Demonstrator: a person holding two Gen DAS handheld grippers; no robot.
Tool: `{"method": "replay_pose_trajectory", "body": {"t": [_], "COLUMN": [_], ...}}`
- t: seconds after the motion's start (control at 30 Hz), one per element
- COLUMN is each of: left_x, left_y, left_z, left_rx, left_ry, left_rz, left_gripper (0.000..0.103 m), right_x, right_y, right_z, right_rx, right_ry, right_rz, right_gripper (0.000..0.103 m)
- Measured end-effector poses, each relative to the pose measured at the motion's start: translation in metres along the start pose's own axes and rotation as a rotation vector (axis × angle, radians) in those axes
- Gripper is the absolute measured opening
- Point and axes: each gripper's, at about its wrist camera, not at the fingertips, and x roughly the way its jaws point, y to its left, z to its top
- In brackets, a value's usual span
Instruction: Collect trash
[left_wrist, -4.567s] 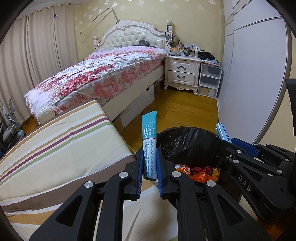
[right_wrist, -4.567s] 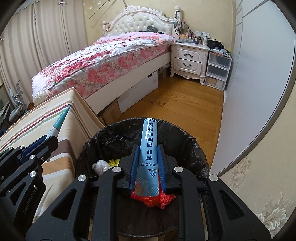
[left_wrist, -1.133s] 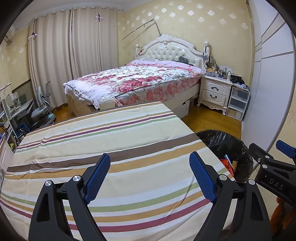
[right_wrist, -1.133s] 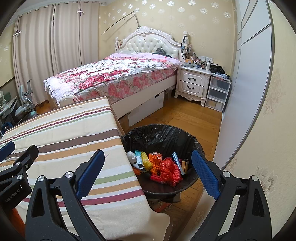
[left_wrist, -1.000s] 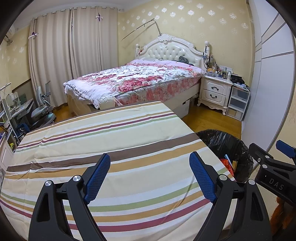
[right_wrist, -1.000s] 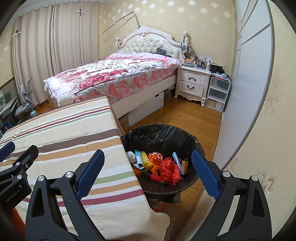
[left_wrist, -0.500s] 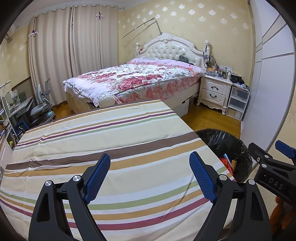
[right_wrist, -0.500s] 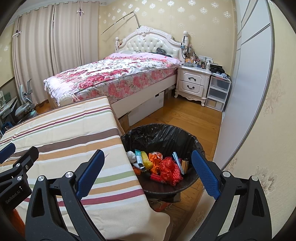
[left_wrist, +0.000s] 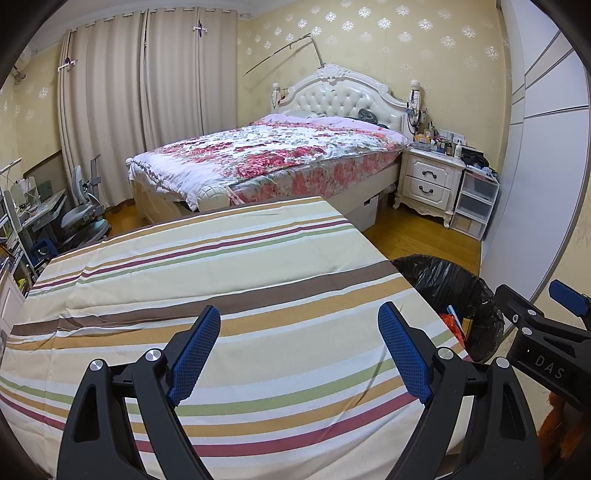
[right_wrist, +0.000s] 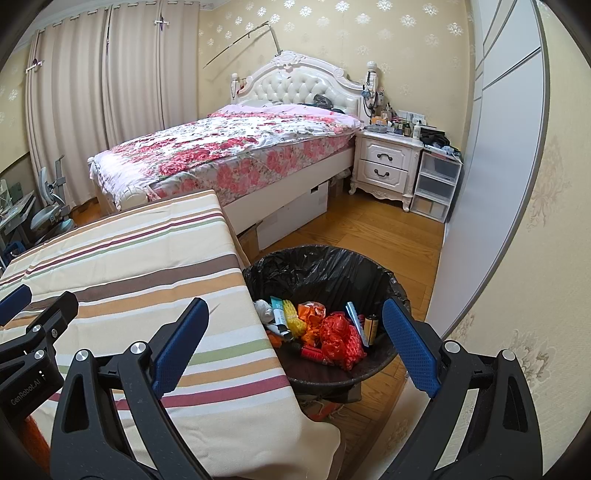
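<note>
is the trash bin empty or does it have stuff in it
Not empty: the trash bin holds a pile at its bottom, including red crumpled plastic and a yellow item.

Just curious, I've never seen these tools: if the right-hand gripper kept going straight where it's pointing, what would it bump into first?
Probably the black-lined trash bin or the table edge; the right gripper, open and empty, straddles both.
</note>
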Motion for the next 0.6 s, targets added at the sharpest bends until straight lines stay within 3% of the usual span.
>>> {"method": "replay_pose_trajectory", "body": {"t": [0.6], "left_x": [-0.0010], "left_y": [-0.0041], "left_z": [-0.0010], "left_rx": [0.002], "left_ry": [-0.010], "left_rz": [0.007], "left_gripper": [0.084], "right_x": [0.0002], "right_y": [0.0004], "right_z": [0.0001], "right_rx": [-0.001], "right_ry": [0.002], "right_rz": [0.000], "right_gripper": [0.093]}}
